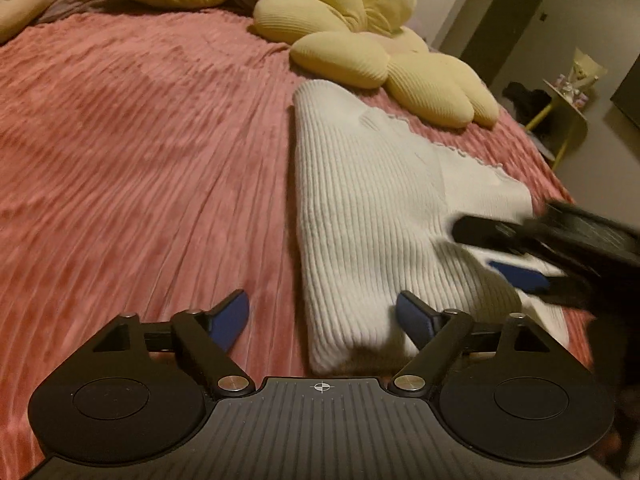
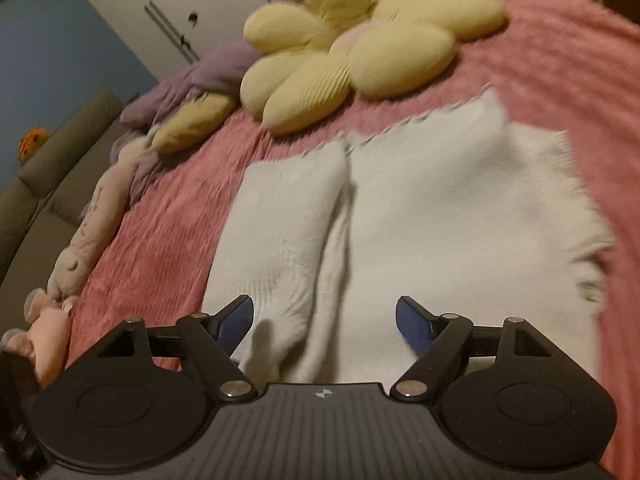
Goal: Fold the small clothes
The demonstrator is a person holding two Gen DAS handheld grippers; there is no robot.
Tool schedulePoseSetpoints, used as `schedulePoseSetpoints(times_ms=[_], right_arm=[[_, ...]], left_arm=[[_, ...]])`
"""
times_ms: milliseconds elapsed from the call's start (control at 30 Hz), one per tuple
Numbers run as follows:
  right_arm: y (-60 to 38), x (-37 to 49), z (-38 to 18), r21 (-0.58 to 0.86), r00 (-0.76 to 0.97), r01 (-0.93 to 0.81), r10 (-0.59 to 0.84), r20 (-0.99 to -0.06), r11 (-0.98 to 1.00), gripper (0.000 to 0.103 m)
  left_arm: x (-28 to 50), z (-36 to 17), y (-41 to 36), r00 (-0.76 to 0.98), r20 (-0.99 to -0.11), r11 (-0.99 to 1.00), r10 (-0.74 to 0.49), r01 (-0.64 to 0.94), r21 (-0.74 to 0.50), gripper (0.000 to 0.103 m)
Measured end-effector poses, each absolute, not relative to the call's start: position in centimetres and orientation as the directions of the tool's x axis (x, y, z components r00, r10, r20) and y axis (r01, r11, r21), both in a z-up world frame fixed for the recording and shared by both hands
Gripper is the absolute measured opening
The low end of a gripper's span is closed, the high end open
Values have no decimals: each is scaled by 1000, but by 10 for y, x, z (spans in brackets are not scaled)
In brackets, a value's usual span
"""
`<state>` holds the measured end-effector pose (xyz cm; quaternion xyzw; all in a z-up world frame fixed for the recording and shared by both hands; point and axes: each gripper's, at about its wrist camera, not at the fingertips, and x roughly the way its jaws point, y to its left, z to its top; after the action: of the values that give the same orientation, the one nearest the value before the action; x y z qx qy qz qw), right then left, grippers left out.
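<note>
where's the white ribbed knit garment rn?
White ribbed knit garment lies on the pink ribbed bedspread, just below the yellow flower-shaped cushion, centre-right in both views.

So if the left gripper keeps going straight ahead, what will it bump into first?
Probably the white knit garment. The left gripper is open, and the garment's near corner already lies between its fingers. Beyond it sits the yellow flower pillow. Depth is hard to judge here.

Free room: ribbed pink plush bedspread [image 1: 140,152], bare across the left and centre of the left wrist frame.
Obstacles: yellow flower-shaped ribbed cushion [image 1: 360,40] at upper centre, just beyond the white ribbed knit garment [image 1: 360,208] (petal nearly touching its far edge); lilac crumpled blanket [image 2: 200,80] and pale pink plush toy [image 2: 96,220] along the right wrist frame's left edge.
</note>
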<state>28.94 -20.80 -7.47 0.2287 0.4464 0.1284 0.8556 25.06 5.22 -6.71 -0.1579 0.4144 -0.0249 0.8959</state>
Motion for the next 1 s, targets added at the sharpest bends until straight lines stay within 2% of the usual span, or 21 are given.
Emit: schedulePoseSetpoints(times_ms=[67, 100, 167, 300, 367, 433, 633, 700, 767, 833, 900, 967, 1000], right_arm=[[-200, 301, -83, 500, 551, -20, 427, -717, 866, 77], [-198, 305, -85, 498, 548, -17, 425, -720, 867, 73], [-193, 310, -86, 511, 544, -33, 445, -711, 859, 49], [-187, 317, -91, 506, 518, -61, 461, -721, 860, 38], [-187, 317, -90, 506, 524, -67, 462, -715, 860, 21], [-183, 311, -78, 434, 569, -114, 417, -709, 894, 16], [-190, 272, -38, 97, 762, -143, 172, -625, 985, 15], [-200, 263, -39, 1, 778, -95, 75, -624, 996, 15], [-213, 260, -48, -34, 754, -43, 10, -657, 998, 16], [-227, 265, -64, 3, 689, -16, 13, -724, 1000, 18], [-243, 266, -68, 108, 679, -8, 85, -729, 994, 21], [-257, 269, -65, 235, 672, 3, 172, -721, 972, 38], [-264, 273, -64, 311, 668, 10, 225, -710, 950, 43]], left_arm=[[244, -68, 51, 655, -737, 955, -168, -78, -286, 88], [242, -69, 50, 655, -739, 959, -157, -78, -273, 89], [242, -69, 51, 656, -739, 959, -154, -82, -272, 89], [244, -68, 51, 649, -746, 955, -149, -101, -279, 90], [243, -66, 49, 650, -748, 957, -139, -105, -269, 90], [241, -61, 47, 661, -739, 959, -132, -105, -265, 89], [240, -45, 31, 686, -711, 964, -152, -57, -261, 89], [246, -52, 21, 663, -730, 966, -163, -44, -255, 89], [255, -64, 12, 632, -755, 965, -178, -37, -259, 88], [260, -69, 7, 615, -768, 965, -180, -43, -260, 88], [263, -70, 5, 615, -769, 967, -174, -41, -251, 88], [265, -70, 4, 609, -774, 967, -174, -45, -252, 88], [266, -70, 3, 607, -776, 967, -172, -46, -251, 89]])
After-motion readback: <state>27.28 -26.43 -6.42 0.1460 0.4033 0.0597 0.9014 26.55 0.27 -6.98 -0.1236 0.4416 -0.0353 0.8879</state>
